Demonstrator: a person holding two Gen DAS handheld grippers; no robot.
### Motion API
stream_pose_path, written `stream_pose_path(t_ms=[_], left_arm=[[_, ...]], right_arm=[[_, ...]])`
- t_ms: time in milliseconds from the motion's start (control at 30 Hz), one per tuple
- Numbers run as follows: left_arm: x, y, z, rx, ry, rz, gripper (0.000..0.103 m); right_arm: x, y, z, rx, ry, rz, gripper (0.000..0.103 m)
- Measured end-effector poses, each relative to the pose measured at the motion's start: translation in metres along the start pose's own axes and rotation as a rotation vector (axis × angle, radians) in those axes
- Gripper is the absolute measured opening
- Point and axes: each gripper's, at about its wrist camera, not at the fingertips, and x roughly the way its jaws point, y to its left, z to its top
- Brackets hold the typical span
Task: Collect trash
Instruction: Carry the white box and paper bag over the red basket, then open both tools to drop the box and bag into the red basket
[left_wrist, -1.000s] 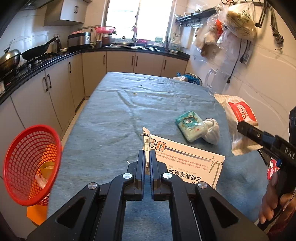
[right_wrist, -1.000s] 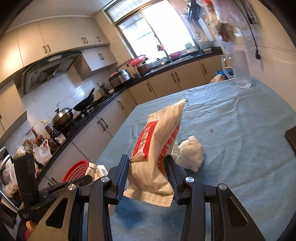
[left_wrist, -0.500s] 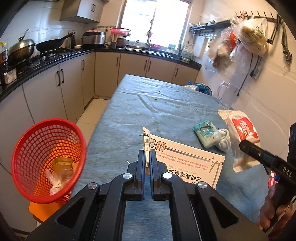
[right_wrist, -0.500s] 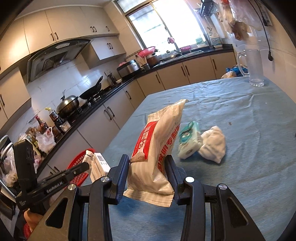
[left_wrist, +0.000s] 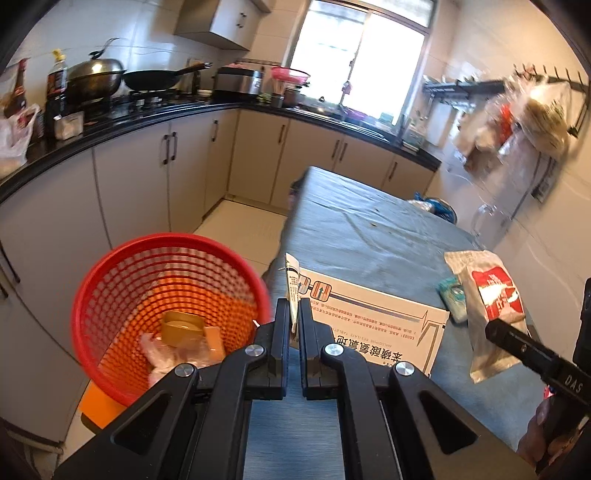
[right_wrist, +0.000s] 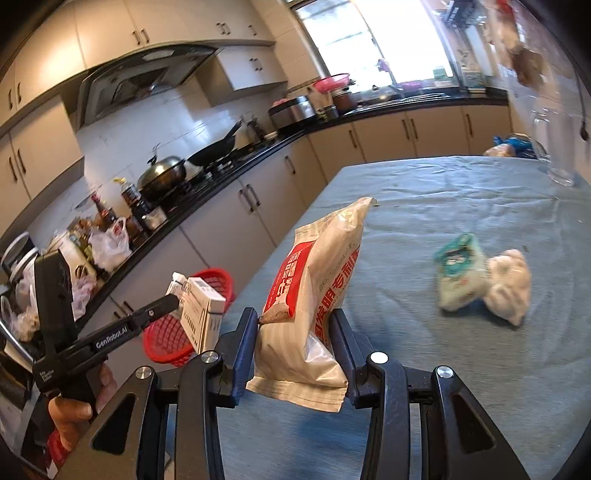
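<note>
Right tool (left_wrist: 496, 328) mostly cut off

Right tool (right_wrist: 293, 334) clamped on white-and-red snack bag (right_wrist: 314, 299), bag upright between fingers, lifted above blue-cloth surface (right_wrist: 461, 369). Left tool (right_wrist: 173, 297) at frame left, hand (right_wrist: 79, 400) on its grip, pinching flap of white carton (right_wrist: 201, 314). Carton hangs in front of red mesh basket (right_wrist: 177, 343), basket beside surface edge, below cabinets. On surface, right of bag and well apart: teal-printed packet (right_wrist: 460, 275) touching crumpled white wad (right_wrist: 508, 286), both blurred. Clear jug (right_wrist: 557, 147) at far right edge.
</note>
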Motion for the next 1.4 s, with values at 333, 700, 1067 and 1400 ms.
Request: stream_pose_path(t_ms=[333,700,1067,1400], left_arm=[[-0.006,0.058,0.0,-0.075,-0.025,0.084,0.004],[-0.001,0.111,-0.006,-0.115,-0.013,0.215,0.004],[0.015,0.121,-0.011,0.017,0.005,0.37,0.004],[0.028,0.122,-0.012,0.074,0.031,0.417,0.005]], right_arm=[[0.04,0.048,0.004,-0.08,0.062,0.06,0.043],[0.094,0.094,0.013,-0.126,0.138,0.126,0.043],[0.151,0.126,0.009,-0.201,0.224,0.135,0.044],[0.185,0.137,-0.002,-0.229,0.289,0.114,0.047]])
